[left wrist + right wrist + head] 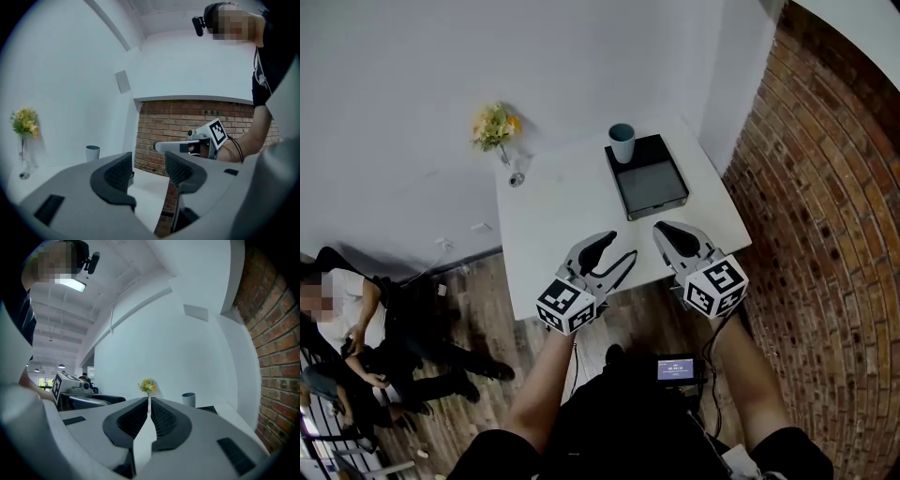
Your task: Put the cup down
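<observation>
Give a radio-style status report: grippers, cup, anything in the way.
Left gripper open, empty. Right gripper shut, empty. Cup upright at black tray's far corner, well apart from both. Nothing in the way.

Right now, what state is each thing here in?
cup: upright, at the tray's far corner, not held.
tray: flat on the table, its middle bare.
flower vase: upright on the table.
left gripper: open, empty.
right gripper: shut, empty.
</observation>
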Demonstrator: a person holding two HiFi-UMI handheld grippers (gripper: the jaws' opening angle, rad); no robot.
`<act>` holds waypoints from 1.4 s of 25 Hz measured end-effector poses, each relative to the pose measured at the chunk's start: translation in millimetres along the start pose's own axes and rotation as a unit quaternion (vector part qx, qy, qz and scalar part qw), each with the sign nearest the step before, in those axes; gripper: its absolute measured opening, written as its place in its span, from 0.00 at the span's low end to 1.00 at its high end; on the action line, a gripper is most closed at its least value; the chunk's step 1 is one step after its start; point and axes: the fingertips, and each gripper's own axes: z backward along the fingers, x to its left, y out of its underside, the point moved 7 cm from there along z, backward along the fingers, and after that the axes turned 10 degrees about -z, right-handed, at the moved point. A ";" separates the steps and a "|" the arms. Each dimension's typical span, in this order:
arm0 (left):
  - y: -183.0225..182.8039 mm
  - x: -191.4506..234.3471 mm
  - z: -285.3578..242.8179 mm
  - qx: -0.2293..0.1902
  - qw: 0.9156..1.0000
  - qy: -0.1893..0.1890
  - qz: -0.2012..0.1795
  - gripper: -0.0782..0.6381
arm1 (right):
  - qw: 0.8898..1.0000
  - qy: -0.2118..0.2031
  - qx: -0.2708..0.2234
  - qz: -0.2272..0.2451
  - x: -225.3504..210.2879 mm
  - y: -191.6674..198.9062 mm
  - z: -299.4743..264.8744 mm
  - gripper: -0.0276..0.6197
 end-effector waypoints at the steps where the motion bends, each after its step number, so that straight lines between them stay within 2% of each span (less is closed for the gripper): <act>1: -1.1 -2.6 1.0 -0.002 1.000 0.001 -0.001 0.41 | 1.000 -0.002 0.003 0.006 3.3 0.9 2.8 0.09; 8: -9.4 -19.9 14.3 -0.016 1.000 0.004 -0.006 0.40 | 1.000 -0.006 0.008 0.010 24.6 7.3 17.4 0.06; 15: -10.0 -29.3 29.0 -0.026 1.000 -0.004 -0.001 0.37 | 1.000 0.006 0.004 -0.007 30.1 13.3 28.3 0.06; 35: -5.7 -36.4 42.0 -0.025 1.000 -0.007 0.004 0.35 | 1.000 0.011 0.004 -0.001 37.0 14.5 38.2 0.06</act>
